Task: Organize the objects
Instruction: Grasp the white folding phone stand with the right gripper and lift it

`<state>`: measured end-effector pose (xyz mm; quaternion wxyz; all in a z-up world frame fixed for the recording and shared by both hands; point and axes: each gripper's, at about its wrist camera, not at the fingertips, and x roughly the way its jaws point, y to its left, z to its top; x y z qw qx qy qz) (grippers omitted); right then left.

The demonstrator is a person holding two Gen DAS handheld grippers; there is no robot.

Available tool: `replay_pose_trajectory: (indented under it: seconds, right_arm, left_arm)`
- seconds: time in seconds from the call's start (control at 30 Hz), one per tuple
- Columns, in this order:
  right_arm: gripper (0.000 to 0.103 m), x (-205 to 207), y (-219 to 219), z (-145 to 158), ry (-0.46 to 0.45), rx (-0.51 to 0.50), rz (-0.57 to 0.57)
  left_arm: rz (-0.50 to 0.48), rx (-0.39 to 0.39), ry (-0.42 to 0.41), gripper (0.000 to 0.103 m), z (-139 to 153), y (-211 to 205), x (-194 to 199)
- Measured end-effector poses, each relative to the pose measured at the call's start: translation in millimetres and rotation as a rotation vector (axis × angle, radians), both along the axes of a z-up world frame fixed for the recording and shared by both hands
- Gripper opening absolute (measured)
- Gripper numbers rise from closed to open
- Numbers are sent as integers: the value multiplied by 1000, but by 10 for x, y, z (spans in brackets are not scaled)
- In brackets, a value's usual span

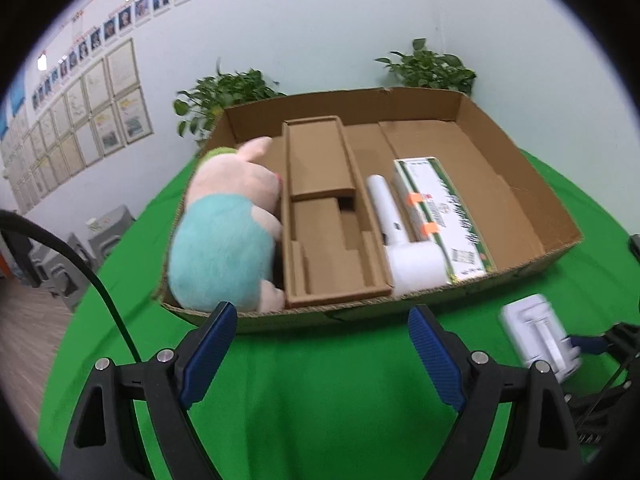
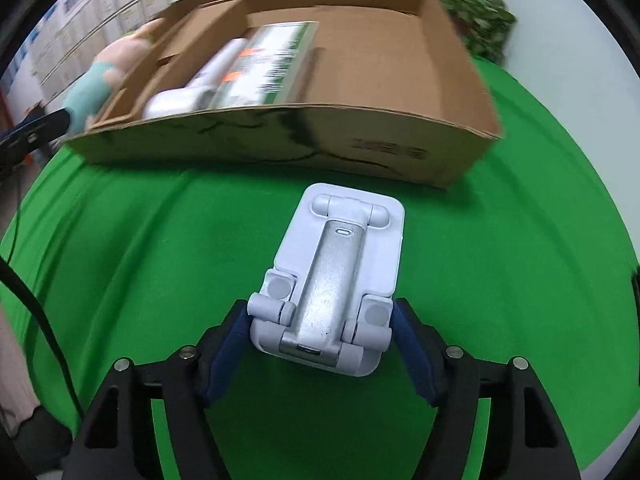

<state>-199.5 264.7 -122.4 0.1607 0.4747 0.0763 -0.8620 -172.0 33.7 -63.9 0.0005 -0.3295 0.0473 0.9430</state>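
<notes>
Gripping the stiff, light-looking folding stand (image 2: 332, 280) by its hinged sides, our right gripper (image 2: 320, 332) faces the cardboard box (image 2: 280, 136) at twelve o'clock; our left gripper (image 1: 320, 344) gapes empty.

Two matching black plastic grippers, left gripper (image 1: 322, 334) and right gripper (image 2: 320, 338), each with angular arms pierced by triangular cut-outs and tipped with ribbed dark-blue pads (image 1: 212, 348). Round silver screws (image 1: 165, 355) set into the arm joints, two to a side, matched by the same bright screw heads (image 2: 454, 351) on the other tool. Thick black cable (image 1: 86, 268) curving along the left edge of the left wrist view, another black cable (image 2: 38, 316) at the left edge of the right wrist view, beside a pale pink sleeve (image 2: 14, 376) ending in a dark cuff
</notes>
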Motion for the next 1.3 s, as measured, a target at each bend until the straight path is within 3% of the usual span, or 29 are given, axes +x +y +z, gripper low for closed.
replay_pose_trajectory:
  seconds: [0.13, 0.17, 0.2, 0.23, 0.37, 0.67, 0.87, 1.0, 1.1, 1.17, 1.3]
  right_arm:
    - [72, 173, -166, 79, 42, -59, 111]
    - [77, 213, -186, 117, 72, -54, 119]
    - [99, 232, -187, 143, 91, -48, 115]
    - [103, 245, -184, 172, 109, -53, 111]
    - [103, 249, -114, 208, 100, -73, 105]
    - [102, 367, -151, 103, 69, -32, 120]
    - [95, 315, -228, 65, 68, -25, 111]
    - [85, 270, -298, 32, 57, -7, 117]
    - [67, 248, -238, 14, 35, -8, 99]
    - [66, 270, -188, 24, 16, -34, 89]
    - [66, 403, -169, 43, -14, -74, 96]
  left_arm:
    - [-68, 85, -58, 88, -37, 32, 3]
    - [-93, 103, -74, 88, -52, 62, 2]
    - [-117, 120, -86, 88, -64, 87, 2]
    - [-140, 139, -96, 88, -75, 112, 1]
    - [-253, 237, -131, 88, -136, 280, 18]
    - [-415, 514, -322, 88, -478, 520, -222]
    - [-442, 637, -414, 87, -656, 587, -341]
    - [-449, 681, -463, 86, -762, 629, -380]
    - [-454, 715, -478, 85, -786, 617, -362]
    - [-470, 746, -488, 85, -785, 623, -321]
    - [-471, 721, -513, 82, -814, 657, -200]
